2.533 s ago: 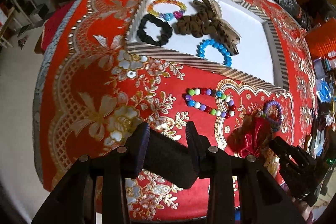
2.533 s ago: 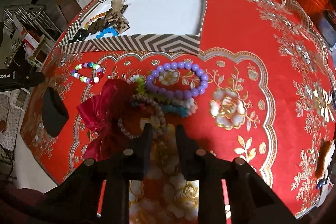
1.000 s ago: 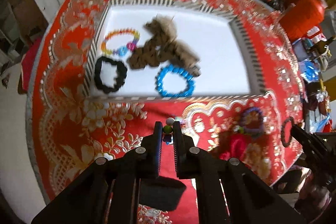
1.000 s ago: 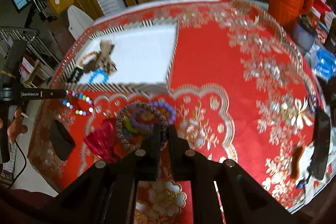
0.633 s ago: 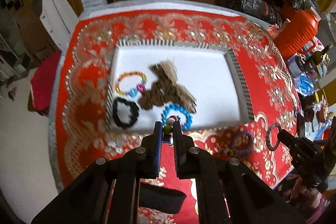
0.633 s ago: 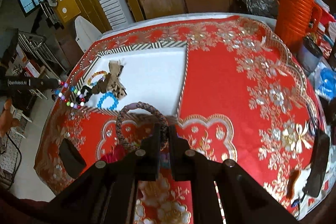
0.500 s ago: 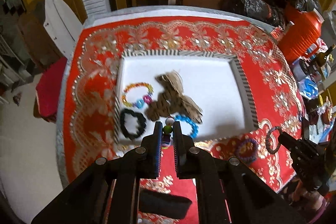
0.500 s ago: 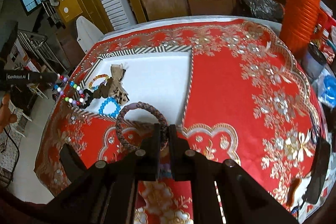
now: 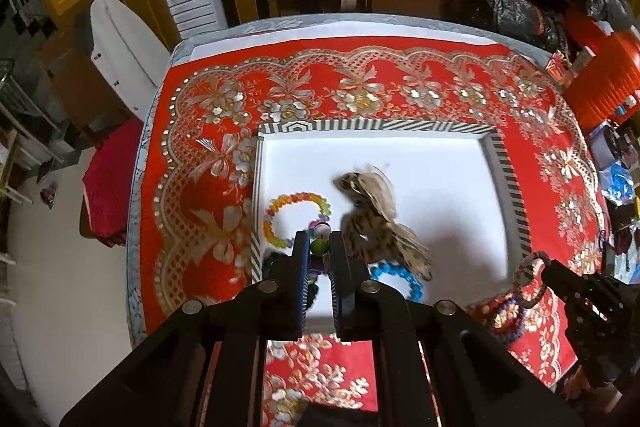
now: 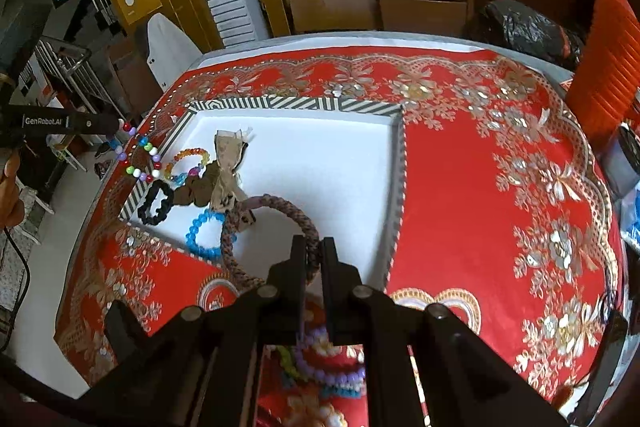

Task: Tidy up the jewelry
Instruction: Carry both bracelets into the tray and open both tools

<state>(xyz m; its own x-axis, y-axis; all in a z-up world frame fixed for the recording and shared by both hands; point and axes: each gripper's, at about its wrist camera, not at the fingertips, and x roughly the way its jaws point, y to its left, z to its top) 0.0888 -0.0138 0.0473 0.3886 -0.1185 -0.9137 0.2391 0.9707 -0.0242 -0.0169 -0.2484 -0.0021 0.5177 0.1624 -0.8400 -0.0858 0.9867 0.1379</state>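
Note:
My left gripper [image 9: 320,239] is shut on a multicoloured bead bracelet [image 9: 320,247], held above the near left corner of the white tray [image 9: 360,126] with a striped rim. The right wrist view shows that bracelet [image 10: 140,155] hanging from the left gripper [image 10: 116,125] over the tray's left rim. My right gripper [image 10: 313,247] is shut on a braided brown-purple bracelet [image 10: 260,223], above the tray's near edge. In the tray lie a rainbow bracelet [image 9: 298,199], a leopard-print bow [image 9: 376,215], a blue bracelet [image 10: 200,235] and a black scrunchie [image 10: 157,203].
A purple bead bracelet [image 10: 332,375] and other beads lie on the red cloth below my right gripper. A black pouch [image 10: 120,323] sits near the table's left front edge. An orange container [image 10: 612,67] and a black bag [image 10: 528,27] stand at the back right, with chairs behind.
Both grippers have carried their bracelets forward from the red cloth to above the tray's near edge. The left one also rose.

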